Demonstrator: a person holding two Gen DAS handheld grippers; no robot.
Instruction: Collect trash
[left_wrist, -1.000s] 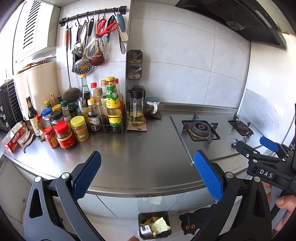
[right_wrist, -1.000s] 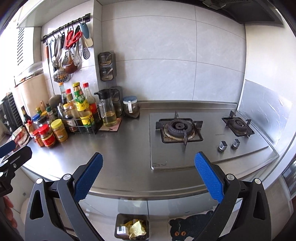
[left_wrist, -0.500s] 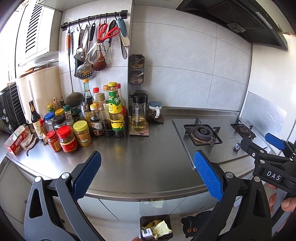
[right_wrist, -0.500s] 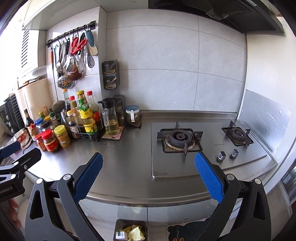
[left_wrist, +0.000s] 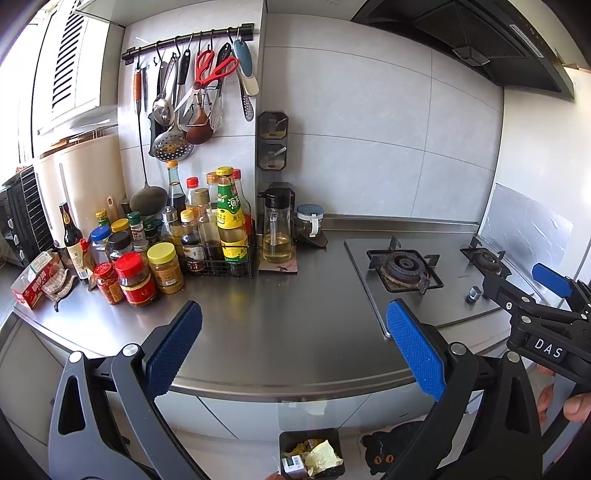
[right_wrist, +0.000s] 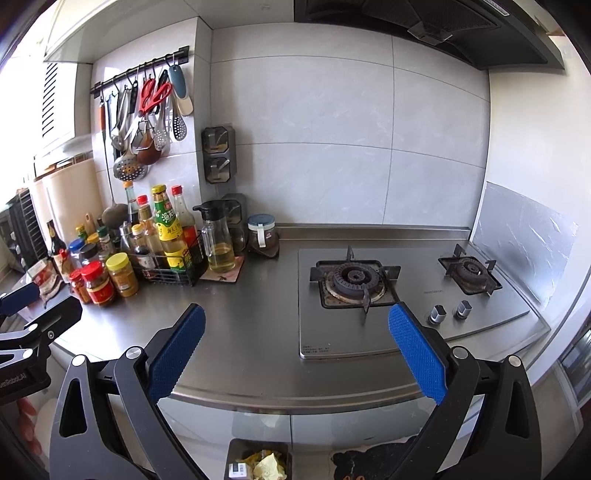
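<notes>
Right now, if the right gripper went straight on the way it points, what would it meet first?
Probably the bare steel countertop, just left of the gas stove. The right gripper has its jaws open and empty, with nothing between them and the counter, though depth is hard to judge.

A: What is surrounding the stainless-steel counter?
B: Pale grey tiled walls are rising behind it, and a dark range hood is hanging overhead.
A: And the light?
B: Daylight is pouring in from the left, glaring off a louvred window and the steel.
</notes>
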